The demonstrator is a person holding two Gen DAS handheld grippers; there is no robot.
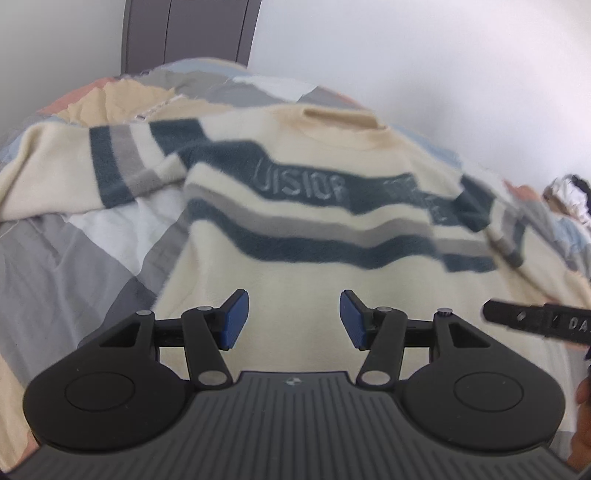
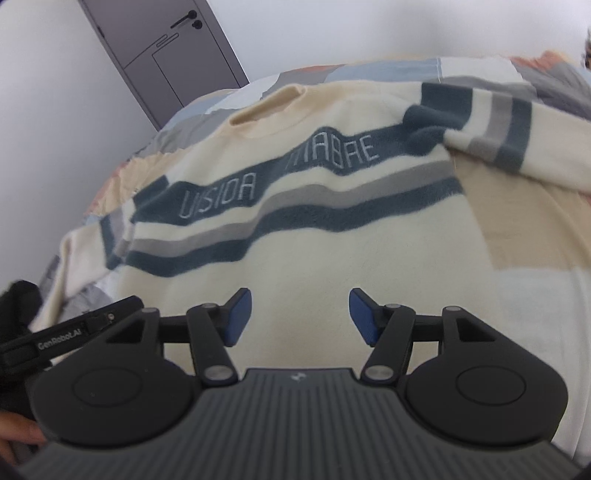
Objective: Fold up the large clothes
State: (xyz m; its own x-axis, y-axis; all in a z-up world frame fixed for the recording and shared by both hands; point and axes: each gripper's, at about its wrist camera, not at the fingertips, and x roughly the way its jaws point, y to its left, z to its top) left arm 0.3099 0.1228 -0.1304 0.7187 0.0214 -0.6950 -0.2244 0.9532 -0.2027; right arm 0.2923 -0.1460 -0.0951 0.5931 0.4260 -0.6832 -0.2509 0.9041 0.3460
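We see a fuzzy cream sweater (image 1: 314, 280) with wavy teal and grey stripes lying flat on the patchwork bed (image 1: 74, 251), spread ahead of our left hand-held gripper (image 1: 293, 319) and right hand-held gripper (image 2: 300, 317), both released, blue pads apart.

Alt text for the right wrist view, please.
A cream sweater with dark teal and grey stripes lies front-up and spread on a patchwork bedspread. The right gripper hovers open above its lower body, holding nothing. A grey door stands behind.

Sweater (image 1: 295, 236) flat on bedspread (image 1: 74, 251), collar (image 1: 341, 120) toward 12 o'clock. Sleeve (image 1: 110, 170) out at 10 o'clock. Door (image 1: 192, 29) behind bed, 11 o'clock. Left gripper (image 1: 293, 319) at 6 o'clock, over hem.
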